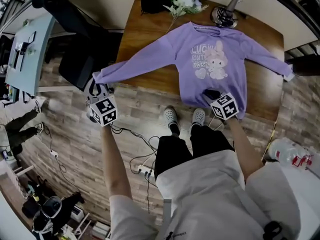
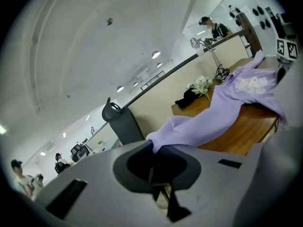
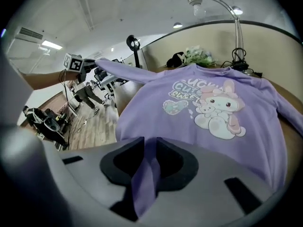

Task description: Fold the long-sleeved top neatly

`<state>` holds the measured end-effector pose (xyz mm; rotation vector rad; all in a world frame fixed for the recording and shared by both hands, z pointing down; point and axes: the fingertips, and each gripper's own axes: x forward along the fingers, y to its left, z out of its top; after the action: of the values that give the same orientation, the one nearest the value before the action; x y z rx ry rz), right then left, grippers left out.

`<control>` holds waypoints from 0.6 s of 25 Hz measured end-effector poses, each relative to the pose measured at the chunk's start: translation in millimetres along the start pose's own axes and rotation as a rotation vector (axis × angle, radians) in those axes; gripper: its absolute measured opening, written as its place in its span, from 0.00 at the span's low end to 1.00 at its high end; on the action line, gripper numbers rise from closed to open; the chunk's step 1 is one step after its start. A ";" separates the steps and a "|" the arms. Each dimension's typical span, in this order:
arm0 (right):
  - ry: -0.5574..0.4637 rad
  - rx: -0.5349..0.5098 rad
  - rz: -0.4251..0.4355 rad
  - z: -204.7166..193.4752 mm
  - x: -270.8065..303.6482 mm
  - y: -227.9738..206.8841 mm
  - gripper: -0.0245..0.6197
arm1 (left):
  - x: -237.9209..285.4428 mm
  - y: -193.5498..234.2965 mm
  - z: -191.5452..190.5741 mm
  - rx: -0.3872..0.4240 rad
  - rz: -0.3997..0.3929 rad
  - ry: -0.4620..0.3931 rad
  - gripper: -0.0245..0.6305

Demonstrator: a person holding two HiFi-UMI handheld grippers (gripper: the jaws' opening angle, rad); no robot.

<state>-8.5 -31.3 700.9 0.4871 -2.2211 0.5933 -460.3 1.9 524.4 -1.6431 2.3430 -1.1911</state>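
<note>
A purple long-sleeved top (image 1: 215,59) with a rabbit print lies face up on the wooden table (image 1: 145,34). Its left sleeve (image 1: 140,61) is stretched out past the table's left edge. My left gripper (image 1: 96,85) is shut on that sleeve's cuff and holds it in the air. In the left gripper view the sleeve (image 2: 203,124) runs from the left gripper (image 2: 154,157) back to the table. My right gripper (image 1: 212,93) is at the near hem and shut on a fold of it. In the right gripper view purple cloth (image 3: 144,183) passes between the right gripper's (image 3: 147,160) jaws.
A desk lamp (image 1: 225,14), white flowers (image 1: 182,1) and a black bag (image 1: 152,3) stand along the table's far edge. A black chair (image 1: 75,64) is left of the table. Cables and a power strip (image 1: 142,170) lie on the wood floor by my feet.
</note>
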 end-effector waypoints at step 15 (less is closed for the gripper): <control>-0.002 0.100 -0.076 0.0 6.7 -9.1 0.15 | 79.8 -46.1 -198.5 -0.072 -0.295 0.388 0.15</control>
<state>-8.0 -39.8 708.3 0.6207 -2.1719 0.6656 -546.2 41.0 721.9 -1.9945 2.4346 -1.6292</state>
